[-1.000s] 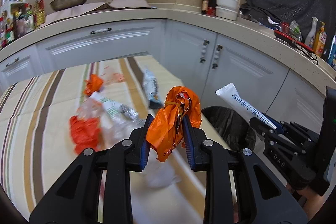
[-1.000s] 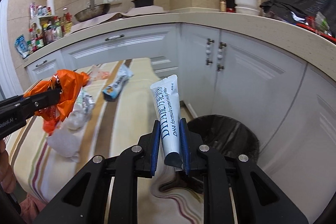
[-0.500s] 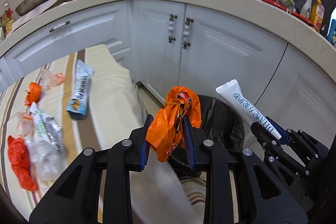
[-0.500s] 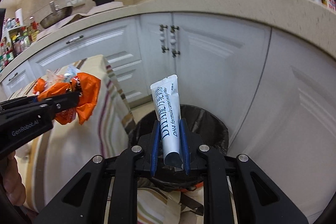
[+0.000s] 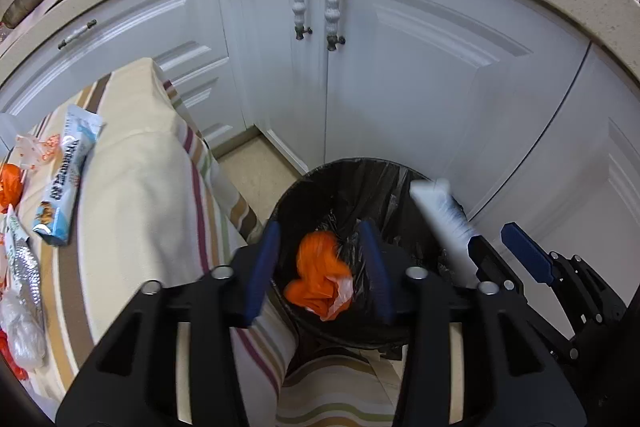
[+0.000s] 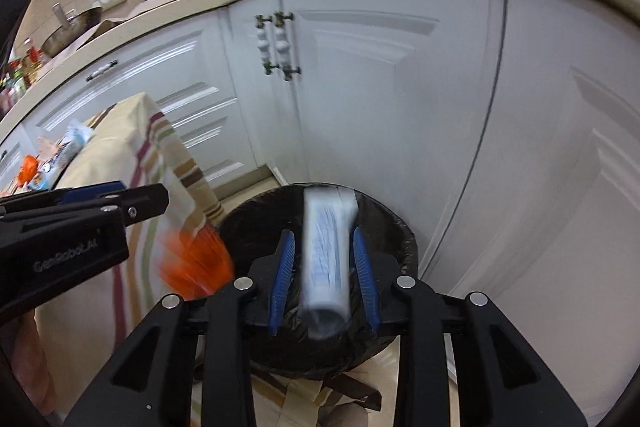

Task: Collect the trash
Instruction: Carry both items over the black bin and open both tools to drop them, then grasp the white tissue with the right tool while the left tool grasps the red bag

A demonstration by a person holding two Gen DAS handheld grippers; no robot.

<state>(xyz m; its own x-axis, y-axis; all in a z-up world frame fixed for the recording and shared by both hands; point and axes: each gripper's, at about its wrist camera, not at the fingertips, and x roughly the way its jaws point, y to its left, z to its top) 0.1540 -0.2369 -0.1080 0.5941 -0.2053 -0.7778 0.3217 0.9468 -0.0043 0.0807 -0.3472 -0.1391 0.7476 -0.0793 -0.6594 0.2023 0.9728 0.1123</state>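
A black-lined trash bin [image 5: 348,165] stands on the floor by the white cabinets, right under both grippers. My left gripper [image 5: 319,231] hangs over it, its jaws opening; the crumpled orange plastic bag [image 5: 320,275] has left the pads and drops into the bin. Seen from the right wrist, the bag [image 6: 196,263] is an orange blur below the left gripper [image 6: 140,193]. My right gripper [image 6: 323,233] is over the bin [image 6: 400,227] too, jaws opening. The white tube [image 6: 326,251] is blurred and slips loose between the pads. The left wrist view shows that tube [image 5: 440,223] beside the right gripper [image 5: 492,235].
At the left is a table with a striped cloth [image 5: 152,187]. On it lie a blue-white snack packet [image 5: 66,179], a silver wrapper [image 5: 26,267], clear plastic [image 5: 22,331] and orange scraps [image 5: 10,183]. White cabinet doors [image 5: 400,87] curve close behind the bin.
Both grippers have swung from the table to above the bin and tipped downward. Their jaws have parted: the orange bag has dropped from the left one, and the tube is sliding out of the right.
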